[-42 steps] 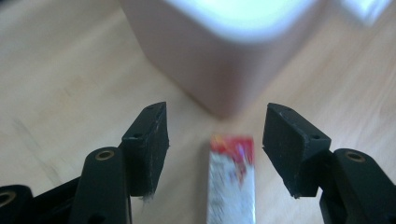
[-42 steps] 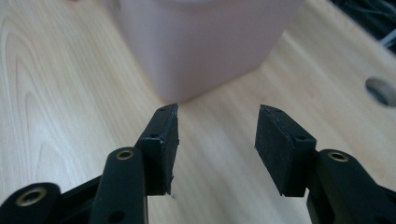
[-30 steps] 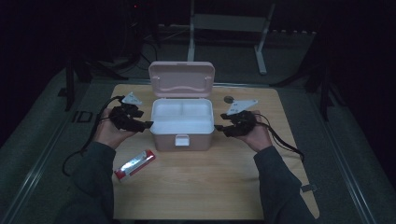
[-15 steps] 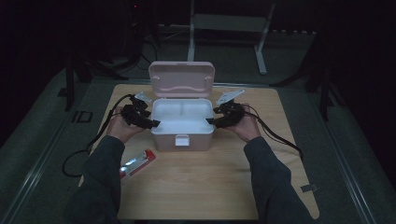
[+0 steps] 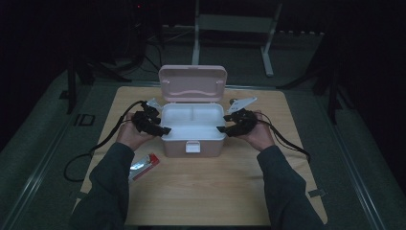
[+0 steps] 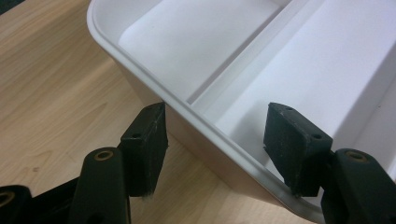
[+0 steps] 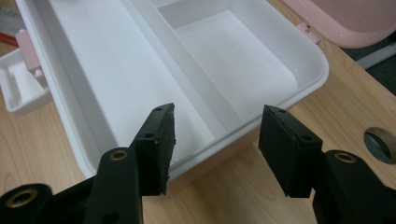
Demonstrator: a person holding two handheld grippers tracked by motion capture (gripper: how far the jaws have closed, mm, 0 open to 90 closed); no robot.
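Both spread claws, left (image 5: pixel 165 130) and right (image 5: pixel 221 129), straddle the sideways-lying box's (image 5: pixel 192 143) end walls.

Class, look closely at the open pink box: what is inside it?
The pink box holds a white tray with a divider splitting it into bare compartments. Whatever lies beneath the tray is covered.

Box (image 5: pixel 193 139) pink — white inside (lid (image 5: pixel 192 84) pink too) — black jaws.

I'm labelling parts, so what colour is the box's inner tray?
White; the inner tray shows best in the right gripper view.
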